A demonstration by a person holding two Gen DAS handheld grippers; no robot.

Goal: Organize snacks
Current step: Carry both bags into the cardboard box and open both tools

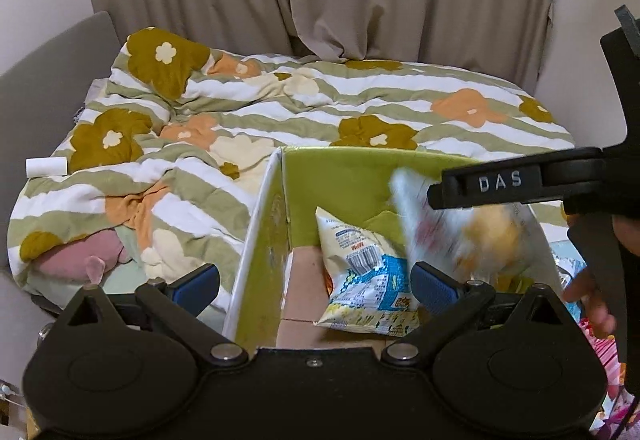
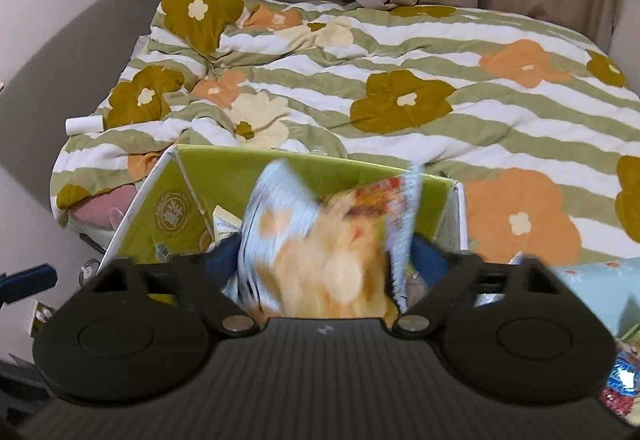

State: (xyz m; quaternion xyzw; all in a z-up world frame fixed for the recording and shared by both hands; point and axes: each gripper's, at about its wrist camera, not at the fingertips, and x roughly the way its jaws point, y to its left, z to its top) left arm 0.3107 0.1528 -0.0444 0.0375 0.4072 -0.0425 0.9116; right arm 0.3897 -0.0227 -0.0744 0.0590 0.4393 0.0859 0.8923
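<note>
Beige curtains are hanging behind a flowered bed. Just below the right hand-held gripper [image 2: 324, 260], whose jaws are standing wide, a blurred chip bag [image 2: 320, 240] is dropping upright into the green box [image 2: 224, 168]; the left hand-held gripper [image 1: 316, 280] is gaping empty over the near-left wall.

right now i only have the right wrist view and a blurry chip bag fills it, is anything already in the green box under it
Observer: Yes. A yellow and blue snack bag lies on the floor of the green box, barcode side up.
Operator: where is the left hand-held gripper
Observer: The left hand-held gripper is open and straddles a side wall of the box, with one pad outside and one inside.
Operator: anything beside the box on the far side from that wall
Observer: Pink packaging lies there, just below the person's hand.
</note>
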